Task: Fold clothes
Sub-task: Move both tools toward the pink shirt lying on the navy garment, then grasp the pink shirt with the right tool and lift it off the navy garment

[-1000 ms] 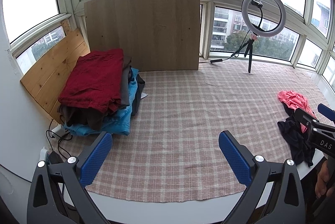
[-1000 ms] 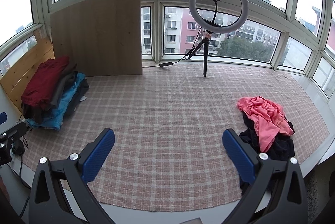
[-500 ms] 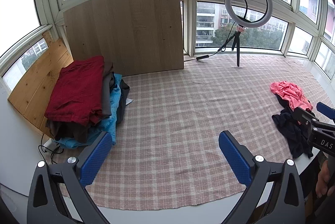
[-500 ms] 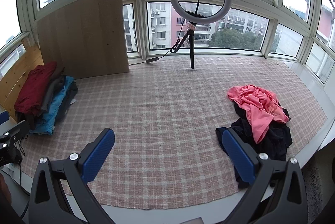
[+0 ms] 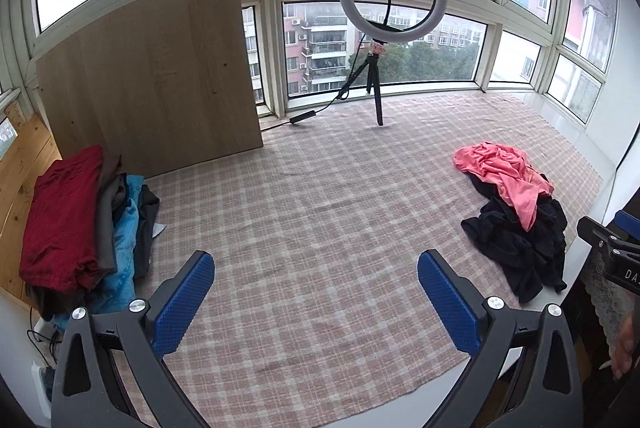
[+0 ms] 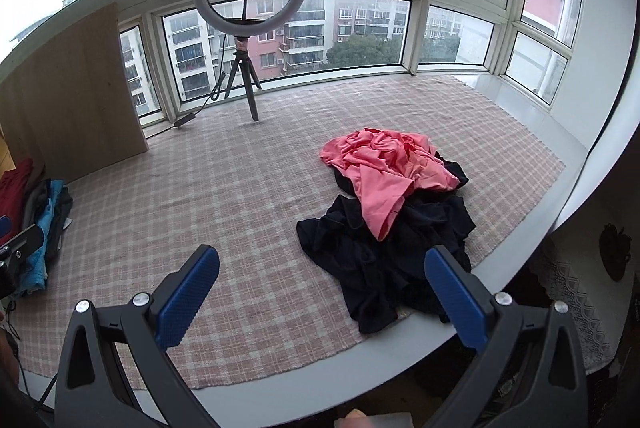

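A crumpled pink garment (image 6: 384,168) lies on top of a rumpled black garment (image 6: 384,252) on the checked cloth (image 6: 224,196), at the right near the front edge. The same pink garment (image 5: 500,168) and black garment (image 5: 520,240) show at the right of the left wrist view. A folded stack with a dark red piece on top (image 5: 64,216) sits at the far left; its edge (image 6: 36,212) shows in the right wrist view. My right gripper (image 6: 320,292) is open, just short of the black garment. My left gripper (image 5: 316,296) is open over bare cloth, holding nothing.
A ring light on a tripod (image 5: 388,8) stands at the back by the windows, its cable trailing left. A wooden board (image 5: 152,76) leans against the window behind the stack. The sill's white front edge (image 6: 400,340) curves below the cloth. Cables (image 5: 40,340) hang at the left.
Both grippers have swung to the right: the folded stack slid towards the left edge of each view and the pink and black pile came nearer to the right gripper. Both stayed open.
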Action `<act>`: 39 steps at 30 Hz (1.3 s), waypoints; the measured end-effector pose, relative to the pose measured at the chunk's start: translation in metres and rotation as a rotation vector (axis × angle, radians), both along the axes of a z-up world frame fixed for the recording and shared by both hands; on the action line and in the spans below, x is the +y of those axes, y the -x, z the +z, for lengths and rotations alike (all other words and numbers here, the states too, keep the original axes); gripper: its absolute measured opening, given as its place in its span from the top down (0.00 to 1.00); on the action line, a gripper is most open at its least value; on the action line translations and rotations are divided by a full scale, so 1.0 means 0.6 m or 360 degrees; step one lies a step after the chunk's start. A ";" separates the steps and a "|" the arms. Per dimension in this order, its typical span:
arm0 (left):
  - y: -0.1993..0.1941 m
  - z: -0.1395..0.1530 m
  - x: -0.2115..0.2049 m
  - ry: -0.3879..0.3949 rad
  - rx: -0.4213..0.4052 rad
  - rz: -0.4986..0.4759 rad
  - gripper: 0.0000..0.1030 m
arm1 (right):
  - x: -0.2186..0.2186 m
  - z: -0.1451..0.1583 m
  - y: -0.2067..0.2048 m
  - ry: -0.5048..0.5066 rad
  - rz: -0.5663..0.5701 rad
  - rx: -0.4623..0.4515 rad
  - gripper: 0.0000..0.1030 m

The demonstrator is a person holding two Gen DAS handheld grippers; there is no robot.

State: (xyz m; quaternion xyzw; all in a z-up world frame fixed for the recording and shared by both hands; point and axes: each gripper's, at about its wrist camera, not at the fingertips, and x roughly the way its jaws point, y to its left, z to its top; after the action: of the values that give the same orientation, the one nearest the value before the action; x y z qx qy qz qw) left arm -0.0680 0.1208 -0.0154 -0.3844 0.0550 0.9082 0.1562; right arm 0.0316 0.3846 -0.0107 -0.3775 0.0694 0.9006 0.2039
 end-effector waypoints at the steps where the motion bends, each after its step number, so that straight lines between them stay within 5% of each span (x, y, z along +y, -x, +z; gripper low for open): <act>1: 0.002 -0.001 0.014 -0.0010 -0.0005 -0.0035 0.01 | 0.016 0.001 -0.009 0.0004 -0.0032 0.0004 0.00; 9: 0.026 -0.010 0.119 -0.0040 -0.0057 -0.0171 0.01 | 0.168 0.000 -0.079 -0.0009 -0.0278 0.0058 0.00; 14: 0.049 -0.006 0.193 -0.0048 -0.0103 -0.0210 0.01 | 0.296 -0.022 -0.092 0.0171 -0.0398 0.0058 0.00; 20: 0.103 0.037 0.301 0.0089 -0.0017 -0.0207 0.01 | 0.426 -0.032 -0.068 0.0245 -0.0247 0.0301 0.00; 24: 0.126 0.066 0.350 0.0117 0.0009 -0.0189 0.01 | 0.489 -0.058 0.011 0.0330 -0.0114 0.0305 0.00; 33: 0.149 0.098 0.358 0.0313 0.0072 0.0038 0.01 | 0.514 -0.200 0.304 0.0448 0.0281 -0.0145 0.00; 39: 0.158 0.069 0.312 0.0299 -0.0033 0.0218 0.01 | 0.430 -0.290 0.418 0.0255 0.0534 -0.0456 0.00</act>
State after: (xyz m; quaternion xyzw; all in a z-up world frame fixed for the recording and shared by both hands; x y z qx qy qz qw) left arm -0.1628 0.3081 0.0261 -0.4095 0.1120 0.9036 0.0577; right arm -0.2195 0.6427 -0.1846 -0.5226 0.0474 0.8508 0.0283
